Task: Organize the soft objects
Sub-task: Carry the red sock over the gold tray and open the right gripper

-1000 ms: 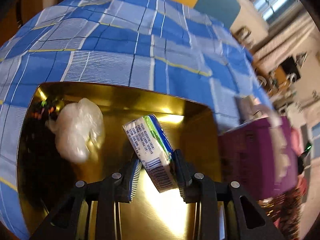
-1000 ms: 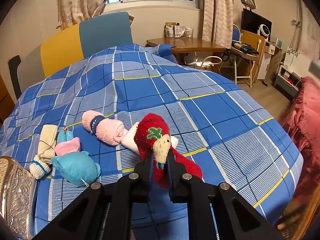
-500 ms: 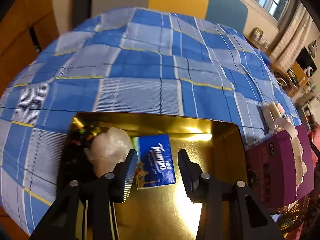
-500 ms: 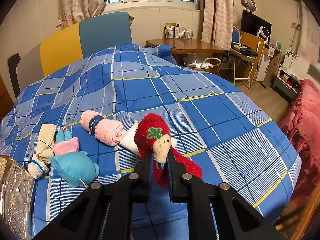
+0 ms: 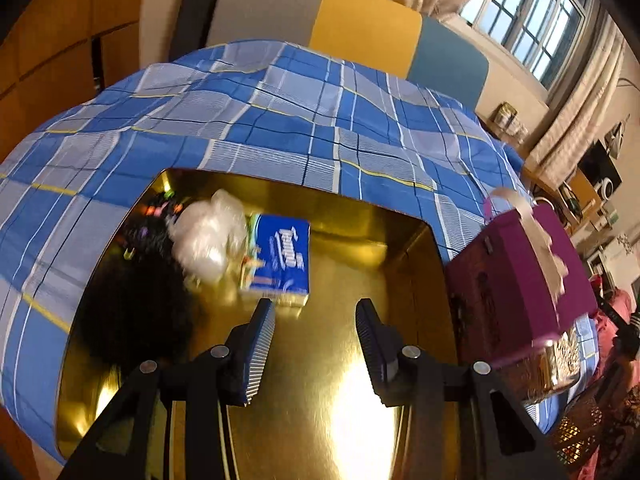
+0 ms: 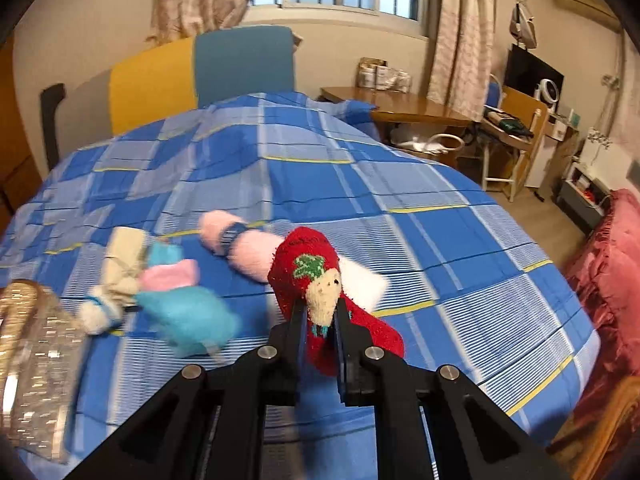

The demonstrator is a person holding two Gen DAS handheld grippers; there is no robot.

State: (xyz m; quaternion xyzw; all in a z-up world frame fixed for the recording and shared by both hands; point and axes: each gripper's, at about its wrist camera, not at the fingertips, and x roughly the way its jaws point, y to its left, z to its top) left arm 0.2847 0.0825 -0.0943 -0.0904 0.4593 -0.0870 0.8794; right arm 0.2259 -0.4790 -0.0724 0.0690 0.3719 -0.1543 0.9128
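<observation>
In the left wrist view my left gripper (image 5: 315,312) is open and empty above a gold tray (image 5: 360,380). A blue Tempo tissue pack (image 5: 280,260) lies in the tray just beyond the fingertips, beside a white plastic bundle (image 5: 208,236) and a black fuzzy thing (image 5: 136,300). In the right wrist view my right gripper (image 6: 320,316) is shut on a red Christmas sock (image 6: 316,280) held above the bed. A pink sock roll (image 6: 240,244), a white item (image 6: 364,280), a cyan and pink sock (image 6: 180,304) and a beige sock (image 6: 116,276) lie on the blue plaid bedspread (image 6: 400,184).
A purple box (image 5: 520,280) stands right of the tray. The tray's patterned rim (image 6: 28,360) shows at the left of the right wrist view. A headboard (image 6: 200,76), a wooden desk (image 6: 400,108) and a red blanket (image 6: 608,280) surround the bed.
My left gripper let go of the tissue pack, which now lies flat in the tray, and has drawn back and opened wider. My right gripper has shifted, still holding the red sock.
</observation>
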